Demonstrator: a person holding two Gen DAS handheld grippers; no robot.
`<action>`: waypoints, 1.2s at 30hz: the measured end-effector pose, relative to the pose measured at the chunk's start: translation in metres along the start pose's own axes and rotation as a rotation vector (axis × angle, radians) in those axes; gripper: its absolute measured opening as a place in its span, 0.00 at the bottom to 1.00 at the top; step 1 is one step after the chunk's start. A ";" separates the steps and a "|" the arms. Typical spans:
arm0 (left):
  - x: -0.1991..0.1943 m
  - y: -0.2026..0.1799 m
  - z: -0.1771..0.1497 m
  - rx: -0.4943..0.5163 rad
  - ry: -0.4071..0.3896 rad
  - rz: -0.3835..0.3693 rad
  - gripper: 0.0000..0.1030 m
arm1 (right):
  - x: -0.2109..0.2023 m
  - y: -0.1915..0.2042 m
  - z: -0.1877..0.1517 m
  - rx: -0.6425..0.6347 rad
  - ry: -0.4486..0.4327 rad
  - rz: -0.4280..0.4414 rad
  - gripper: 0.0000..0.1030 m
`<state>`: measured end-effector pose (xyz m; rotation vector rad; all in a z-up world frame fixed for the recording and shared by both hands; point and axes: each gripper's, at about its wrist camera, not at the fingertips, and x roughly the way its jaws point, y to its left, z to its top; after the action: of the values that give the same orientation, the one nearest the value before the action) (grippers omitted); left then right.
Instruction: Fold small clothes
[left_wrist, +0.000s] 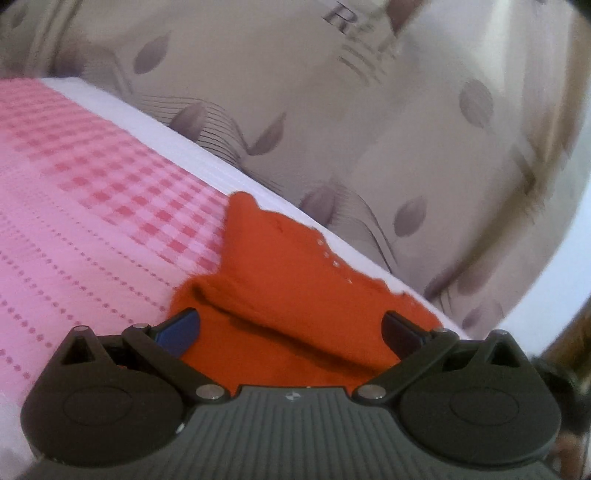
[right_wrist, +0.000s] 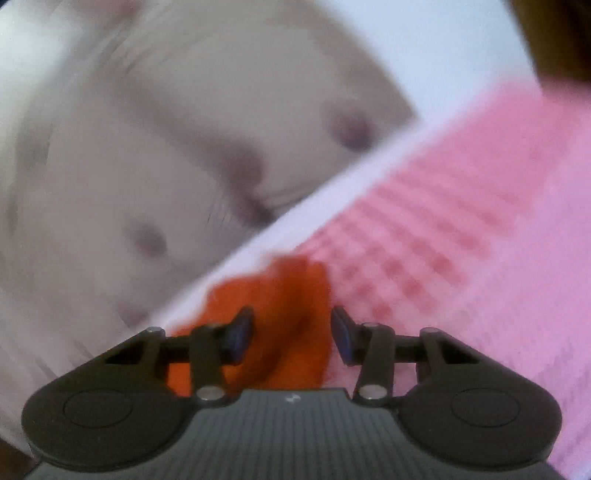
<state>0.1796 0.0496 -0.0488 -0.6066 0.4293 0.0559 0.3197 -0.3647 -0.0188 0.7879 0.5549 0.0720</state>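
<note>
An orange knitted garment (left_wrist: 291, 280) lies on a pink checked sheet (left_wrist: 92, 192), close to the sheet's white border. A fold of it runs across between the fingers of my left gripper (left_wrist: 291, 332), which is wide open just above the cloth. In the blurred right wrist view the same orange garment (right_wrist: 284, 295) lies under my right gripper (right_wrist: 293, 332), which is open with the cloth between its blue pads, not clamped on it.
The white border (left_wrist: 207, 162) marks the sheet's edge. Beyond it stands a beige surface with a grey leaf pattern (left_wrist: 369, 129), also in the right wrist view (right_wrist: 147, 166). Pink sheet (right_wrist: 480, 240) spreads to the right.
</note>
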 end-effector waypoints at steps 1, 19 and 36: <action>0.000 0.001 0.000 -0.005 -0.005 0.002 1.00 | -0.008 -0.015 0.001 0.068 -0.008 0.066 0.45; -0.010 0.023 0.017 -0.102 -0.018 0.130 0.39 | -0.007 0.017 -0.019 -0.083 0.045 0.186 0.09; 0.020 0.002 0.030 -0.072 0.090 -0.026 0.93 | -0.003 -0.006 -0.031 -0.029 0.049 0.170 0.10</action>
<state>0.2087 0.0661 -0.0358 -0.6869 0.5083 0.0193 0.3012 -0.3497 -0.0394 0.8050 0.5310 0.2557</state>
